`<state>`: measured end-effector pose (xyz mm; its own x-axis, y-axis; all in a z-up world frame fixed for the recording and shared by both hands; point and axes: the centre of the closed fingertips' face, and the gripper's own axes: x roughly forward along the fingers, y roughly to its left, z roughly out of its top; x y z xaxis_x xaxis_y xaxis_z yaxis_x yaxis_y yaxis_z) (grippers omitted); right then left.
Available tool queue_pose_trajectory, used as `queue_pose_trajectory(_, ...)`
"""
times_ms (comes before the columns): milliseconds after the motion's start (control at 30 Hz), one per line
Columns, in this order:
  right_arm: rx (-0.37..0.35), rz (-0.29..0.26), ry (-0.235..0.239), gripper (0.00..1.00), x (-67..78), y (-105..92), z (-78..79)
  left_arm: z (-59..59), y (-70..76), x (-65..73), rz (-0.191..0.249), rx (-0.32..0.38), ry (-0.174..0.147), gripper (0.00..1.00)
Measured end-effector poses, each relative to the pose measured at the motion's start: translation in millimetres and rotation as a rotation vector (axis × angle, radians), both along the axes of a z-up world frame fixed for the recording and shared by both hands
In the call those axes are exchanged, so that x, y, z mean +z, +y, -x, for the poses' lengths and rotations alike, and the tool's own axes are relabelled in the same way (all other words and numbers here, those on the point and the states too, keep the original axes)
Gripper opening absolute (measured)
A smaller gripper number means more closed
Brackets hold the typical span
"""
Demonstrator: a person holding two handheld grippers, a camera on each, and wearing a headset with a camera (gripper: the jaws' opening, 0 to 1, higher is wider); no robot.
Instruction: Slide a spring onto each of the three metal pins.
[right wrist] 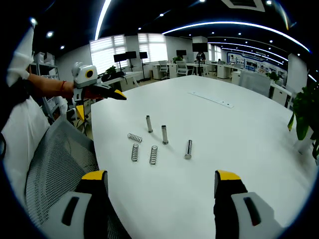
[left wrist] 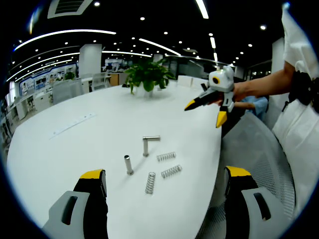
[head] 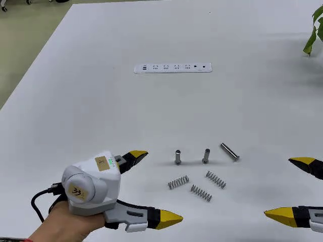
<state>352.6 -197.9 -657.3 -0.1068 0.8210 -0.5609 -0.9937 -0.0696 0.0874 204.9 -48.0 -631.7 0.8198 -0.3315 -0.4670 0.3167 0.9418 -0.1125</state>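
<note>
Steel on white, and all of it sits between the two sets of tongs. Watch the left upright steel pin (head: 177,157) and the right upright steel pin (head: 206,156): both stand on end, side by side on the white desk (head: 101,111), a little ahead of the tips. Just past the right one, towards the right tongs (head: 278,187), the lying steel pin (head: 229,152) rests flat at a slant.

Closer in, between the pins and the tongs, three small coiled steel springs lie loose on the desk. The left spring (head: 178,182) is nearest the left tongs (head: 161,185), the middle spring (head: 201,192) is closest to the person, and the right spring (head: 215,179) is on the right tongs' side. Each spring lies apart from every pin.

On the left tongs the yellow-tipped black jaws are spread wide, with a hand (head: 60,224) wrapped round the white body. The right tongs are spread wide too. Both sets are held at the near edge of the desk, well apart.

Far out ahead of both tongs, a long white power strip (head: 173,67) lies across the desk. On the right tongs' side, green plant leaves (head: 315,30) hang in at the far corner. In the right gripper view, a grey mesh chair (right wrist: 55,159) sits at the desk edge on the left tongs' side.
</note>
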Motion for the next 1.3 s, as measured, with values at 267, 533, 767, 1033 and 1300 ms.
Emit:
queue_pose_trajectory(267,-0.002,0.003,-0.001,0.88,1.4,4.1,-2.3,1.3,2.7,-3.1,0.004,-0.002,0.003,1.00)
queue_pose_trajectory(533,-0.001,-0.002,-0.008,0.87,5.2,13.0,-8.0,0.3,1.6,-3.7,0.010,-0.007,0.007,1.00)
queue_pose_trajectory(767,0.003,-0.005,-0.018,0.86,8.5,22.5,-13.0,-2.4,4.5,-4.3,0.014,-0.005,0.005,1.00)
queue_pose_trajectory(1033,-0.019,-0.001,-0.025,0.84,10.1,37.8,-24.2,-3.8,3.7,-5.5,0.023,-0.003,0.009,1.00)
queue_pose_trajectory(1300,-0.040,0.035,-0.033,0.75,1.1,65.3,-40.2,-5.3,7.5,-7.6,0.032,0.001,0.009,1.00)
